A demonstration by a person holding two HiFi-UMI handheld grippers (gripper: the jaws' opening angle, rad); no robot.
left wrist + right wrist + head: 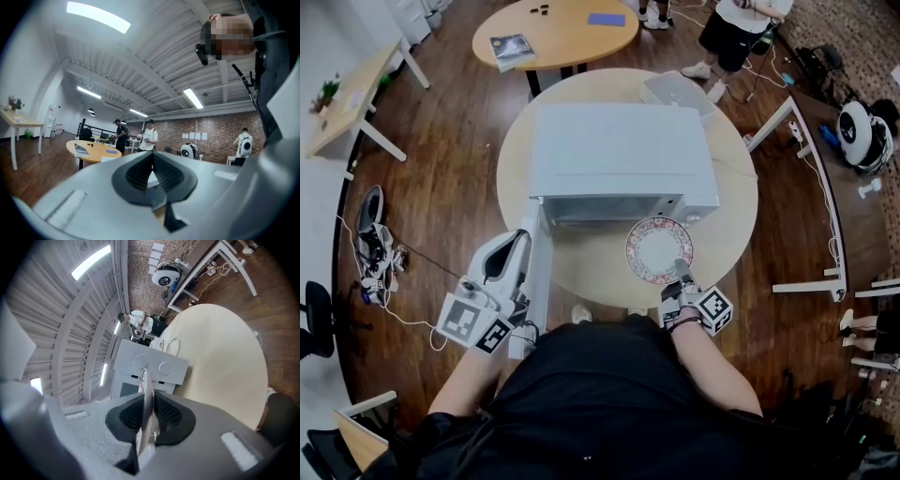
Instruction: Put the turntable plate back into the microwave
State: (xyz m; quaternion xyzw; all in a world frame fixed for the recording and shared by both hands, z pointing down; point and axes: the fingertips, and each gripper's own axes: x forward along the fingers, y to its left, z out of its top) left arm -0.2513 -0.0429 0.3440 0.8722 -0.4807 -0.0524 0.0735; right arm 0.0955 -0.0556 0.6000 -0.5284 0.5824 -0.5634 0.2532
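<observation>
**Round tabletop, open microwave, plate in the right gripper**

Wooden floor (450, 141) surrounds a pale round tabletop (731, 187) in the head view, and a white microwave (619, 150) stands on it. Its door (536, 281) swings out toward the person. The left gripper (521, 238) lies just to the outer side of that door, its tips close against it. The right gripper (682, 272) holds a plate (656, 246) with a red patterned rim by its near edge. From the tips the plate reaches forward to the right part of the microwave's front, above the tabletop. Far ahead of both grippers stands an oval table (553, 33) with a book (512, 49) on it.

From the left gripper view, the left gripper (151, 154) has its jaw tips meeting, with only a pale gap behind them and nothing clearly held. Beyond the tips are the oval table (93, 151), several people (120, 136) and a brick wall (211, 136).

From the right gripper view, the right gripper (149, 401) is clamped narrowly on the plate (144, 380), seen edge-on between the pads and sticking out past the tips. Straight ahead of it is the microwave (154, 364), with two round knobs (140, 361) on its front panel. The tabletop (220, 366) spreads out to one side of the gripper.
</observation>
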